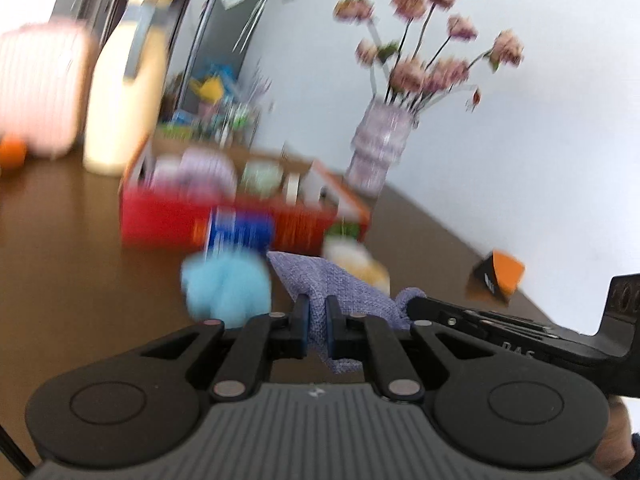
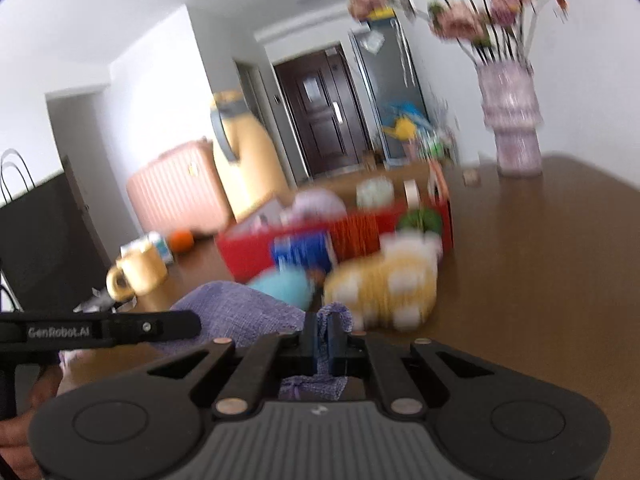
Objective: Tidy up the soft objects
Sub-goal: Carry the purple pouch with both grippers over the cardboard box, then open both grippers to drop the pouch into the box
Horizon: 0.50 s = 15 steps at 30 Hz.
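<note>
Left wrist view, far left of the frame: a pink suitcase [image 1: 38, 84] and a pale yellow figure [image 1: 124, 92] stand behind the brown desk [image 1: 60, 240]. At centre, a red box [image 1: 168, 220] sits on the desk; its contents are too blurred to identify. Below it, a blue plush [image 1: 226, 284] lies just left of the purple cloth [image 1: 336, 284]. At lower centre, the left gripper [image 1: 318, 320] has its fingers [image 1: 300, 322] nearly closed, pinching a fold of the cloth between them. Right of centre, a yellow-white plush [image 1: 356, 258] lies behind the cloth. At upper right, a vase [image 1: 378, 148] of pink flowers stands near the wall. At right, an orange block [image 1: 498, 276] lies on the desk.

Right wrist view, lower left: a yellow mug [image 2: 138, 274] stands on the desk [image 2: 540, 280]. At lower centre, the cloth [image 2: 240, 308] stretches from the left gripper's tip at left to the right gripper [image 2: 324, 334], whose fingers [image 2: 310, 340] are nearly closed on a bunched cloth corner. Above are the blue plush [image 2: 284, 286] and red box [image 2: 360, 232]; right of centre is the yellow-white plush [image 2: 384, 284]. The vase [image 2: 512, 120] stands at upper right.
</note>
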Each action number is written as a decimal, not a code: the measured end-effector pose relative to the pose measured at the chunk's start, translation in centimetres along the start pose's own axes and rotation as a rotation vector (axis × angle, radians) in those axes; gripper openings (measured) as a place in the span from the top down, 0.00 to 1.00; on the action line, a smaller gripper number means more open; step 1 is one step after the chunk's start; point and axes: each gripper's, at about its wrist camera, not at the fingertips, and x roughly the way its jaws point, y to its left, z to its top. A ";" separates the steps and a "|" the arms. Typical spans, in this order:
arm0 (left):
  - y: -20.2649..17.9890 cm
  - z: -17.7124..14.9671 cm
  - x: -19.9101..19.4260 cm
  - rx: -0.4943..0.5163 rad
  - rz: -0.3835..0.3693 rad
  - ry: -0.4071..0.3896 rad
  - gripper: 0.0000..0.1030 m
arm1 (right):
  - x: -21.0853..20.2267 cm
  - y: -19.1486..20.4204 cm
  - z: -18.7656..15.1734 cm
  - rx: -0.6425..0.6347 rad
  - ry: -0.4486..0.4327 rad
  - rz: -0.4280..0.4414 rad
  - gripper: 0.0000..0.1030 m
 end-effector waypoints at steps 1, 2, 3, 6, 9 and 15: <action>0.0 1.3 0.5 0.019 -0.003 -0.015 0.92 | 0.2 -0.1 1.4 -0.012 -0.024 0.007 0.96; 0.2 3.1 1.5 0.033 -0.005 -0.026 0.92 | 0.5 -0.2 2.9 -0.032 -0.046 0.010 0.96; 0.4 4.6 2.7 0.041 -0.005 -0.026 0.92 | 1.0 -0.2 4.7 -0.062 -0.072 0.007 0.96; 2.0 8.8 7.3 0.024 0.035 -0.004 0.92 | 4.0 -0.6 10.1 -0.140 -0.119 -0.005 0.96; 3.7 12.1 12.6 -0.006 0.070 0.036 0.92 | 9.1 -1.7 14.9 -0.170 -0.094 -0.013 0.96; 6.4 15.0 23.3 -0.111 0.132 0.189 0.92 | 20.3 -4.6 20.0 -0.222 0.032 -0.129 0.96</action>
